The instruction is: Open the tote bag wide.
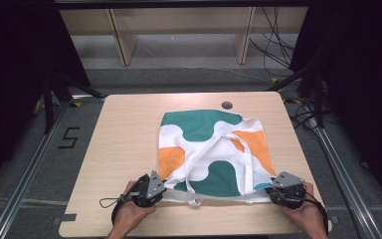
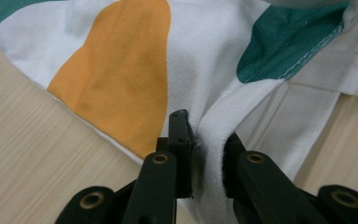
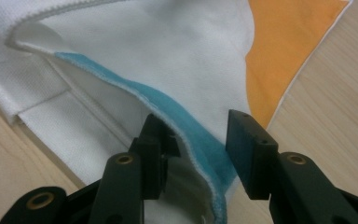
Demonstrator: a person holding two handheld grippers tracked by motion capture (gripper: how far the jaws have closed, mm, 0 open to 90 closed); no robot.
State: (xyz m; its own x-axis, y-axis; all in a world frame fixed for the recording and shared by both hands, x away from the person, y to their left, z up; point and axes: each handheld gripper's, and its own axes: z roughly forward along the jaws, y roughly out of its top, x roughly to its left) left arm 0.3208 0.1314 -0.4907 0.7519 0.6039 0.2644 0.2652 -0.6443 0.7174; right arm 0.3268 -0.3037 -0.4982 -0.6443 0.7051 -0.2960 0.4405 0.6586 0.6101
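A white tote bag (image 1: 214,149) with green and orange patches lies flat on the wooden surface (image 1: 124,149). At its near edge, the left gripper (image 1: 158,191) pinches one corner's fabric between narrow jaws, while the right gripper (image 1: 273,191) straddles the other corner's hem, jaws wider apart.

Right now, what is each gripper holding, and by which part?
The left gripper pinches the tote bag at its near-left opening corner. The right gripper straddles the near-right edge, jaws still apart.
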